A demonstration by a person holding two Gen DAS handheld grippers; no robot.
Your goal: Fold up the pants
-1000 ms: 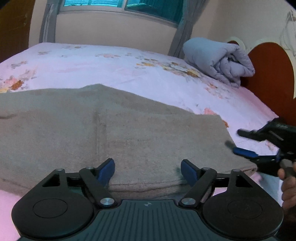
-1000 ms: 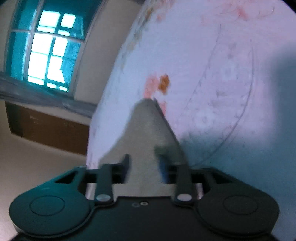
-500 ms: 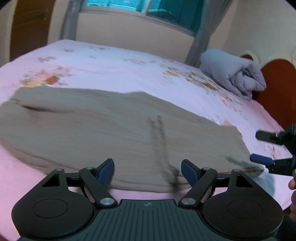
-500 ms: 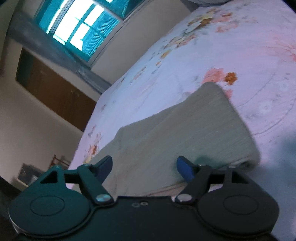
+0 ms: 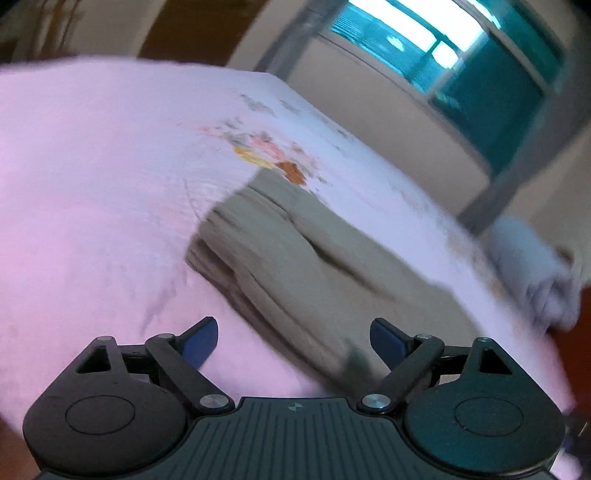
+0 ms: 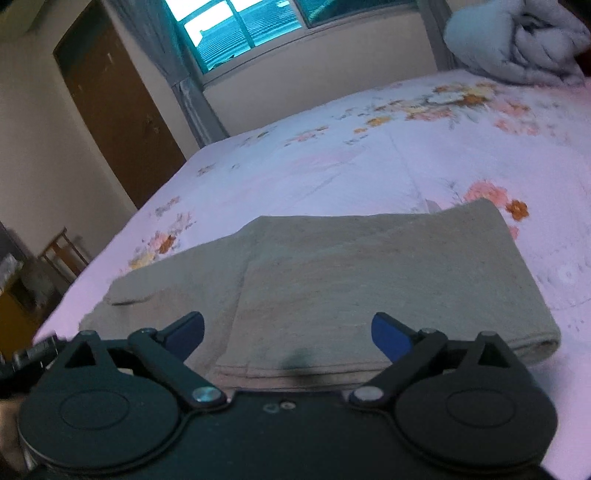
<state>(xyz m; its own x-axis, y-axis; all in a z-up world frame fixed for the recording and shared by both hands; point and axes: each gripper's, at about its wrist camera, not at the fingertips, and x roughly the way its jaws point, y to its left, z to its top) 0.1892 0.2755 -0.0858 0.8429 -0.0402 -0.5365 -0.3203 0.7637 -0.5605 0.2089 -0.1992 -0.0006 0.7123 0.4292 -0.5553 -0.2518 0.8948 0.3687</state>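
The beige pants [image 6: 369, 280] lie folded over on the pink floral bed sheet [image 6: 332, 162], the doubled part to the right and a single layer running off to the left. My right gripper [image 6: 288, 332] is open and empty just before the pants' near edge. In the left wrist view, which is blurred, the pants [image 5: 295, 266] show their left end with stacked layers. My left gripper [image 5: 295, 341] is open and empty, above the sheet [image 5: 92, 184] at that end's near edge. Part of the left gripper [image 6: 33, 354] shows at the left edge of the right wrist view.
A rolled grey duvet [image 6: 517, 40] lies at the head of the bed [image 5: 535, 273]. A window [image 6: 258, 22] with grey curtains is behind the bed. A brown door [image 6: 118, 110] and a wooden chair [image 6: 62, 251] stand to the left.
Both grippers have swung leftward. The left one moved from the pants' middle to their left end. The right one went from half closed at the right corner to open, facing the folded part.
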